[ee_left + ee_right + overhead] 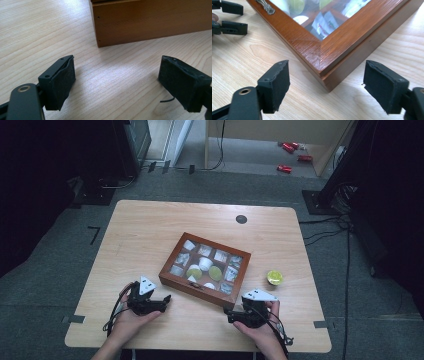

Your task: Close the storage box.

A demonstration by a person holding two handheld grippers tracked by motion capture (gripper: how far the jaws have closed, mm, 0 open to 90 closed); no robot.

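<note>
At the table's near edge, both grippers, left (pixel 165 298) and right (pixel 229 314), rest with jaws wide apart and empty; the wooden tea box (pixel 205 268) has its near corner just ahead of the right one.

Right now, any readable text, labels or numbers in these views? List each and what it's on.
No text can be read.
Packets under the glass lid of the wooden box: coloured print, too blurred to read.
Green-lidded cup on the table: nothing legible on it.
Red items on the floor: too small to tell.
</note>
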